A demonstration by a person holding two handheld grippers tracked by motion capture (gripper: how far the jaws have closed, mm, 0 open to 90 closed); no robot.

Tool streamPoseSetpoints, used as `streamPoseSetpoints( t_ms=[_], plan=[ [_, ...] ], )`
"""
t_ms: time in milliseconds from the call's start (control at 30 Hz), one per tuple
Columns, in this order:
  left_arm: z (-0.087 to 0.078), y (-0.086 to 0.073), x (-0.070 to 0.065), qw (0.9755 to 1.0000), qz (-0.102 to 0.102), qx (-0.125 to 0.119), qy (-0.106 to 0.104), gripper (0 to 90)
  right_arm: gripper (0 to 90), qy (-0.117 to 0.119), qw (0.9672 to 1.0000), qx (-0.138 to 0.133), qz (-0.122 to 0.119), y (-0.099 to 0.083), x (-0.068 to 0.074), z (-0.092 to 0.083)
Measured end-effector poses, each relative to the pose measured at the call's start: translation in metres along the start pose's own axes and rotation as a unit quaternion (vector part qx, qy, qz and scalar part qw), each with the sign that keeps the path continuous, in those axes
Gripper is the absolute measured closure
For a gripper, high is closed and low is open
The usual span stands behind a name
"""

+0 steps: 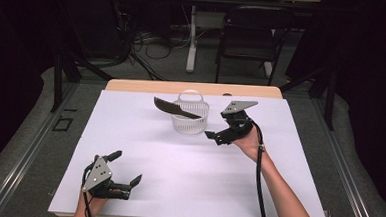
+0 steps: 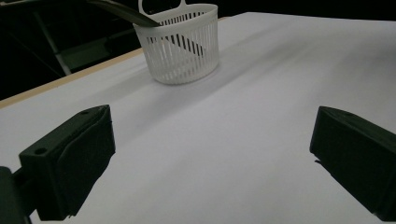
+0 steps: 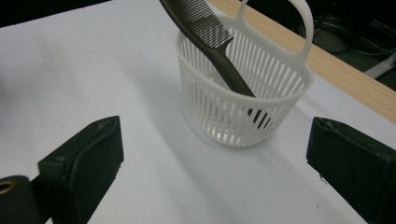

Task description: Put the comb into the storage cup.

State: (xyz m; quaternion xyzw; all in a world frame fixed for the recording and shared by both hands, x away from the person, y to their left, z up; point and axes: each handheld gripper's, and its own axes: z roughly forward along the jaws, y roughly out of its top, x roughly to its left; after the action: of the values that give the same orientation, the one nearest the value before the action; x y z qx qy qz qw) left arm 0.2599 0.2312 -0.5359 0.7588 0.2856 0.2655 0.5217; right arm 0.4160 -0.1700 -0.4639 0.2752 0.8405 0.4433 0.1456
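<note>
Comb (image 3: 212, 44) propped in white basket (image 1: 190, 119) at far middle of desk (image 1: 178, 163), handle down, toothed end slanting up-left over rim. Right gripper (image 1: 218, 136) just beside basket, fingers spread, empty. Left gripper (image 1: 125, 169) well apart, fingers spread too.

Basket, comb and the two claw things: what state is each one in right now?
Basket: upright on the white table cover, comb inside.
Comb: leaning in the basket, toothed end sticking out over the rim.
Left gripper: open, holding nothing.
Right gripper: open, holding nothing, beside the basket.
</note>
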Motion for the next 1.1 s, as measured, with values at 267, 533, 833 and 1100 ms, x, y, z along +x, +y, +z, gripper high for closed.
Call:
streamPoseSetpoints(
  t_ms=[267, 533, 833, 1100],
  plan=[
    [0.000, 0.000, 0.000, 1.0000, -0.001, 0.000, 0.001, 0.3, 1.7, 0.001, 0.9999, 0.001, 0.011, -0.014, 0.004, -0.013],
    [0.001, 0.000, 0.001, 1.0000, -0.002, 0.001, 0.001, 0.2, 1.1, 0.003, 0.9998, 0.003, 0.018, -0.023, 0.012, -0.023],
    [-0.001, -0.001, 0.000, 1.0000, -0.001, 0.001, -0.002, 0.2, 0.9, -0.005, 0.9998, 0.002, 0.018, -0.032, 0.020, -0.034],
    [-0.002, -0.002, -0.001, 1.0000, 0.001, 0.001, -0.004, 0.3, 0.9, -0.011, 0.9998, -0.001, 0.015, -0.040, 0.030, -0.045]
  ],
)
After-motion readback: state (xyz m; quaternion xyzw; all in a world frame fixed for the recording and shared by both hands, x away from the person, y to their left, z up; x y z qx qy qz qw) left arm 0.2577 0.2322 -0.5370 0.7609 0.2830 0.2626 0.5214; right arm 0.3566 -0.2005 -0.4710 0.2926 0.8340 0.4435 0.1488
